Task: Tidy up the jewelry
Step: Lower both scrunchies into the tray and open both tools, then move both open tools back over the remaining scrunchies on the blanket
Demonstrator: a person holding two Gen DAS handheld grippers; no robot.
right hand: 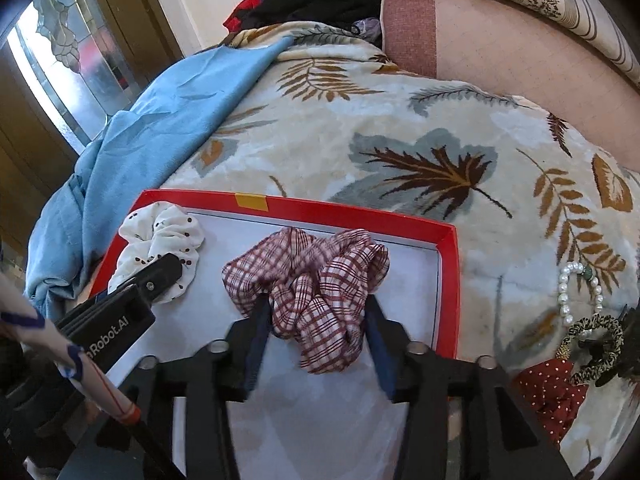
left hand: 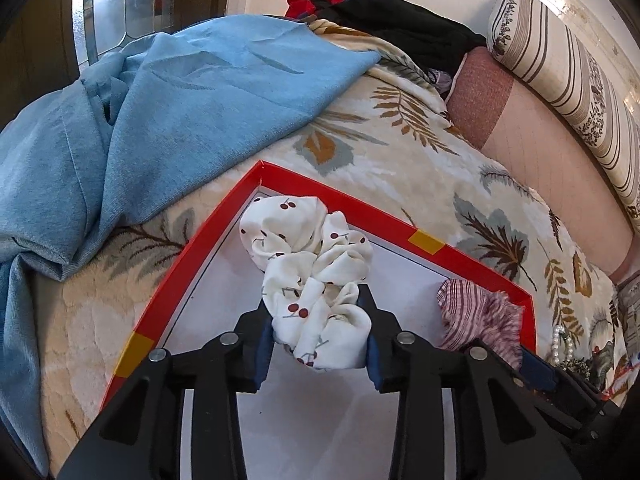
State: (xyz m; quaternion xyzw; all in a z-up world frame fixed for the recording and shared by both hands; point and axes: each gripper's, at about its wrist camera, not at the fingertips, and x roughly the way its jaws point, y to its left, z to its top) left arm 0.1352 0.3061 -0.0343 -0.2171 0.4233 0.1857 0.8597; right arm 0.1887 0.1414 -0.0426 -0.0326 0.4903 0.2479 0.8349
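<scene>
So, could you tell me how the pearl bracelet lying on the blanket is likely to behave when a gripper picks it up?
The pearl bracelet is a loop of round beads, so it will probably drape limply from wherever it's pinched. The glossy beads look slippery and may squirm between the fingers. On the plush blanket it seems unlikely to roll.

Leaf-patterned blanket (right hand: 400, 128), blue cloth (left hand: 140, 120), striped pillow (left hand: 560, 60), dark clothes (left hand: 400, 24)

1. left gripper (left hand: 320, 344) low, pointing forward, jaws pinched on white cherry-print scrunchie (left hand: 312, 276), blue pads (left hand: 262, 354) pressing both sides
2. right gripper (right hand: 318, 334) just beside it, same pose, jaws closed on red plaid scrunchie (right hand: 312, 276)
3. left gripper body visible at left edge of right wrist view
</scene>
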